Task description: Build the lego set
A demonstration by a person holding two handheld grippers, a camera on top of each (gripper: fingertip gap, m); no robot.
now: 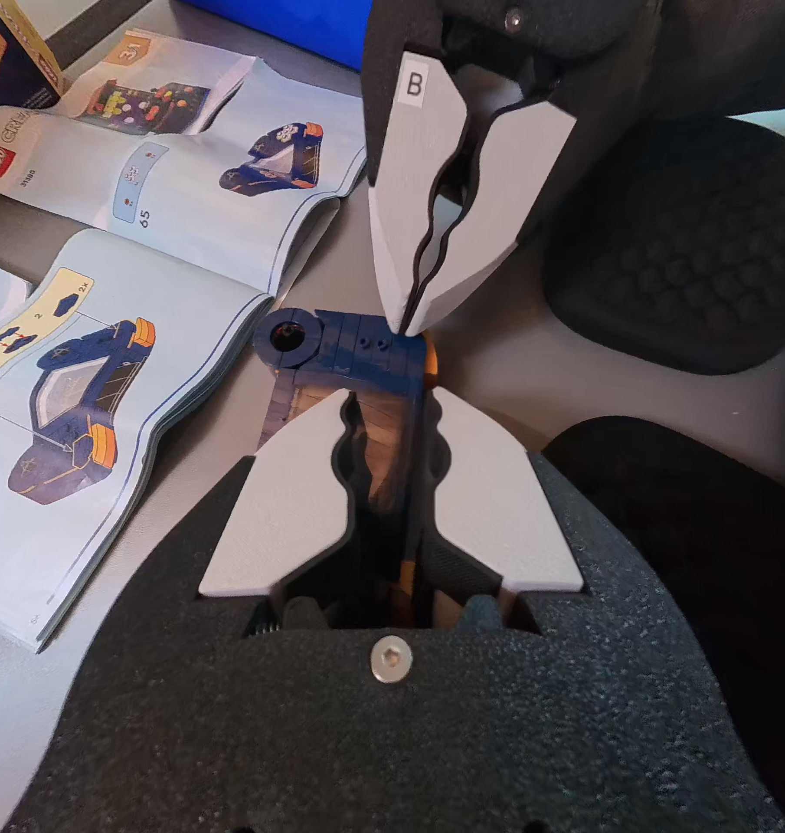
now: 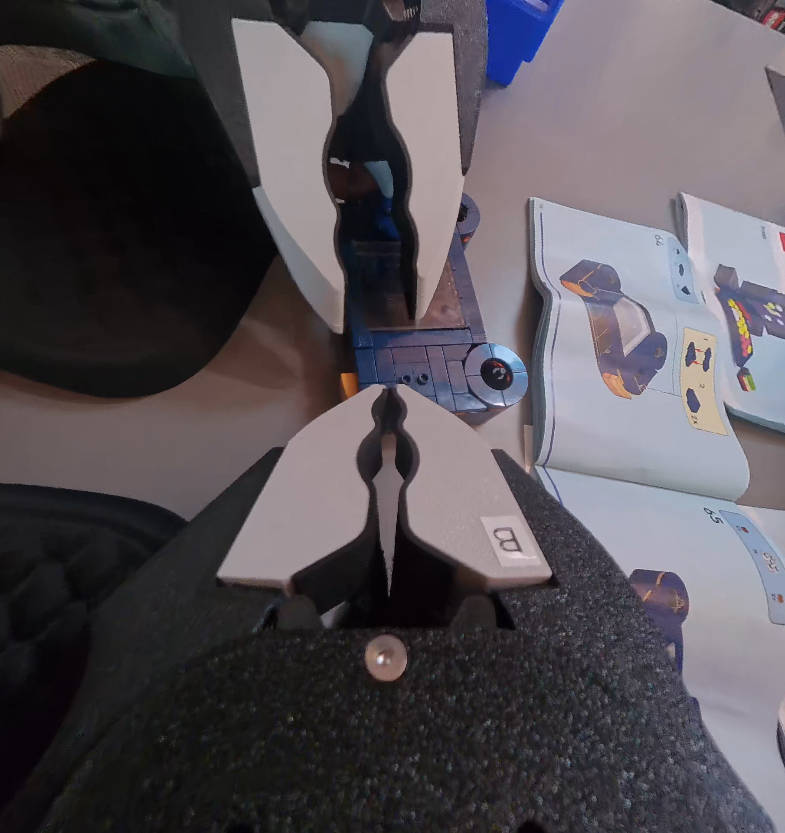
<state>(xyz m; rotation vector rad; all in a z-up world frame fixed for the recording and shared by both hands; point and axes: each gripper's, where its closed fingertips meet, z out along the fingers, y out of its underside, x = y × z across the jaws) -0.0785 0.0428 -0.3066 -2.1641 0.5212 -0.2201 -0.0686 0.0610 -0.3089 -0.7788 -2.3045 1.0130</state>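
Left tool (image 1: 388, 392) clenched on the dark blue lego model (image 1: 363, 356), its two white fingers (image 1: 291, 496) spread just wide enough to take the model's body between them; the model ran forward out of the jaws, so its far end lay just ahead of the fingertips. That end was a blue tiled block with two small studs, a round blue ring piece (image 1: 288, 337) at its left and an orange piece (image 1: 430, 360) at its right. Right tool (image 1: 404, 331) came in from ahead and above, jaws pressed together with nothing seen between them, tips touching the top far edge of the block near the orange piece. From the right tool's (image 2: 388, 392) own view the same model (image 2: 426, 365) sat directly ahead of its tips, ring piece (image 2: 495, 375) off to the right, and the left tool (image 2: 377, 311) reached in from the far side, straddling the model's sloped panel. Grey bench (image 1: 494, 360) underneath. An open instruction booklet (image 1: 111, 405) lay flat to the left of the left tool, a second booklet (image 1: 156, 90) beyond it, and a box corner (image 1: 12, 58) at far left. A blue bin (image 1: 300, 27) stood ahead. Dark padded seat (image 1: 679, 252) to the right.
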